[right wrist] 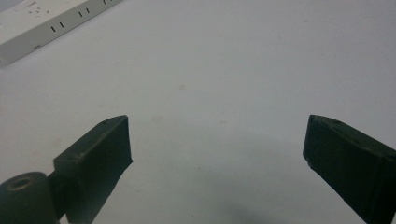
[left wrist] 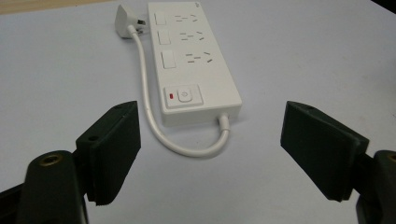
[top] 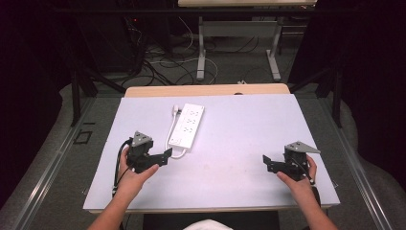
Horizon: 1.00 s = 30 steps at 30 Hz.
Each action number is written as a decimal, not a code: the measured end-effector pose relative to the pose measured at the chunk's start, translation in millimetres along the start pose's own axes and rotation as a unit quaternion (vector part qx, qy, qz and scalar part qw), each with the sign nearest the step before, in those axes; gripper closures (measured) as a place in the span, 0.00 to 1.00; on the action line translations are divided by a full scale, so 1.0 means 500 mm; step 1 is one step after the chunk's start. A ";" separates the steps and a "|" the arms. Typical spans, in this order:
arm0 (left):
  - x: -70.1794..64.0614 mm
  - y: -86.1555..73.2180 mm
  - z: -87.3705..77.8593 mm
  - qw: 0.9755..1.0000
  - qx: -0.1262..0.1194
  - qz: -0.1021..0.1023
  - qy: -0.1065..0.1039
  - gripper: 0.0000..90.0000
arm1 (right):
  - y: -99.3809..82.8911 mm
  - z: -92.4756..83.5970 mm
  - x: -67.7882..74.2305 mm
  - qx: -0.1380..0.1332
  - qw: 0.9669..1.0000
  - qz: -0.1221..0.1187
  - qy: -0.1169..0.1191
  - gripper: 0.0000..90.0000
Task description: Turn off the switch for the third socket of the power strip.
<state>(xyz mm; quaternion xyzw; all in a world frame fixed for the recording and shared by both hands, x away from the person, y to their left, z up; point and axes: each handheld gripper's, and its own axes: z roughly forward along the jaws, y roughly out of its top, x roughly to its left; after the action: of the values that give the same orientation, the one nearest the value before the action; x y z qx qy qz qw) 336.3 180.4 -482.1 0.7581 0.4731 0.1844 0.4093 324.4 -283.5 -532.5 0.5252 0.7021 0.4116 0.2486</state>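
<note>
- White power strip [top: 187,125] flat on the pale table [top: 239,158], left of centre, long side running away from the person, switch end nearest
- Cord [top: 172,143] leaving that near end, looping to the strip's left and running up to the plug [top: 176,109] beside the far corner
- Left gripper [top: 165,156] just short of the near end, aimed toward it, jaws spread wide with nothing between them
- Seen along those jaws in the left gripper view: strip [left wrist: 194,60] straight ahead beyond the pads, red-lit switch [left wrist: 183,95] closest, cord loop [left wrist: 196,148] lying nearest the gap
- Right gripper [top: 267,163] well apart on the right side of the table, jaws parted, bare tabletop between
- Only an edge of the strip [right wrist: 51,28] at far upper left in the right gripper view
</note>
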 end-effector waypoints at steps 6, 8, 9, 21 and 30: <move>0.007 0.015 0.000 1.000 0.001 -0.003 0.006 0.24 | 0.000 0.000 -0.001 -0.001 1.000 -0.003 0.000 0.08; 0.010 0.021 0.000 1.000 -0.002 -0.004 0.006 0.24 | 0.000 0.000 -0.001 -0.001 1.000 -0.002 -0.001 0.08; 0.010 0.024 0.000 1.000 -0.006 -0.006 0.007 0.24 | 0.000 0.000 -0.001 -0.001 1.000 -0.001 -0.001 0.08; 0.014 0.064 0.008 1.000 0.002 -0.009 0.007 0.26 | -0.002 0.002 0.002 0.002 1.000 0.001 0.000 0.08; 0.014 0.095 0.019 1.000 0.016 0.005 0.005 0.29 | -0.003 0.003 0.000 0.004 1.000 -0.002 -0.003 0.08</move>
<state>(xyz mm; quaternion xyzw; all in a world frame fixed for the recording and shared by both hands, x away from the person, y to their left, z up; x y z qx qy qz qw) 373.1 171.7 -450.7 0.7659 0.4741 0.1825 0.3942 324.6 -283.0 -534.6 0.5261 0.7038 0.4069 0.2497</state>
